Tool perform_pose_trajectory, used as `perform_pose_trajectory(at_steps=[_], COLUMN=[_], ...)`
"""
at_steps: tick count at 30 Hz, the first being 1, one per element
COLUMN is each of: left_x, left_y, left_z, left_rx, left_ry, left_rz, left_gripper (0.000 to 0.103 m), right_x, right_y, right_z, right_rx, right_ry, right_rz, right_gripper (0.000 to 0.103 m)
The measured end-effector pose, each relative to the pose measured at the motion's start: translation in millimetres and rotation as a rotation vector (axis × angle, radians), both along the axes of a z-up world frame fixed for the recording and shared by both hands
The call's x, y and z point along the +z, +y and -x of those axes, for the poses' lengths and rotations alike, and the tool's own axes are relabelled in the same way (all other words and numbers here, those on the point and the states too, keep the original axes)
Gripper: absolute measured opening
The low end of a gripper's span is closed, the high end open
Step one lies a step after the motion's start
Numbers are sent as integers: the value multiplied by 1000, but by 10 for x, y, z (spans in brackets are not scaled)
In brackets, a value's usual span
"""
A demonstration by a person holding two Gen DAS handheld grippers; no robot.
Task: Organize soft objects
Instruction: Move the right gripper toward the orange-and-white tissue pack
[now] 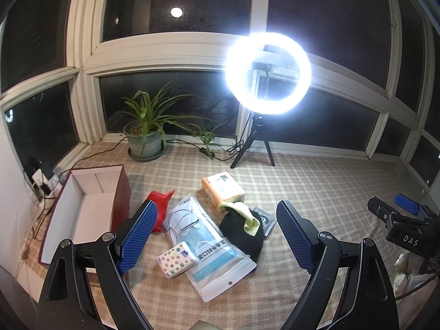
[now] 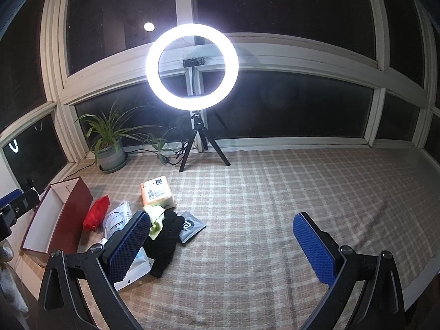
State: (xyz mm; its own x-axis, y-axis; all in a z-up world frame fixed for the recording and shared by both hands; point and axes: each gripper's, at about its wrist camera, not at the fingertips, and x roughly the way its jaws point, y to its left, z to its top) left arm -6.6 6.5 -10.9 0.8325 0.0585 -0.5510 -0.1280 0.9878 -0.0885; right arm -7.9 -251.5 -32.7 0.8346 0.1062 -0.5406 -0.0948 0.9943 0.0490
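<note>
Hovering above a beige plaid cloth [image 1: 302, 181], the left gripper [image 1: 217, 236] has its blue-padded fingers spread wide and holds nothing. In the left wrist view, a small heap of soft things lies between them. A clear plastic pack of blue face masks [image 1: 209, 247] lies at the centre. A small white tissue packet printed with coloured dots [image 1: 177, 259] rests on that pack's edge at 7 o'clock. A black knitted fabric piece [image 1: 243, 236] touches the pack at 3 o'clock, and a pale yellow-green cloth [image 1: 244, 214] is draped on top of it. An orange wrapped tissue pack [image 1: 222, 187] sits at 12 o'clock, a crumpled red cloth [image 1: 161, 206] at 10 o'clock, and a small dark grey pouch [image 1: 265, 221] beside the black fabric. An open dark red cardboard box with a white inside [image 1: 82, 209] stands at 9 o'clock, beside the heap.

The right gripper [image 2: 220, 244] is likewise released and empty, over bare cloth, with the heap at 9 o'clock. At 12 o'clock stand a lit white ring light on a black tripod [image 2: 192, 66] and a green potted plant [image 1: 145, 132] by the window.
</note>
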Motion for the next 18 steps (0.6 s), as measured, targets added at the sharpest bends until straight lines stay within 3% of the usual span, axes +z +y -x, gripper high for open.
perform_pose_trajectory(at_steps=[18], left_x=[-316], left_y=[510], left_z=[171], left_rx=[162], left_ry=[72], left_rz=[71], left_gripper=[89], right_x=[-176], right_y=[116], right_z=[-163], right_rx=[163], right_ry=[30], right_rz=[-51], right_gripper=[103])
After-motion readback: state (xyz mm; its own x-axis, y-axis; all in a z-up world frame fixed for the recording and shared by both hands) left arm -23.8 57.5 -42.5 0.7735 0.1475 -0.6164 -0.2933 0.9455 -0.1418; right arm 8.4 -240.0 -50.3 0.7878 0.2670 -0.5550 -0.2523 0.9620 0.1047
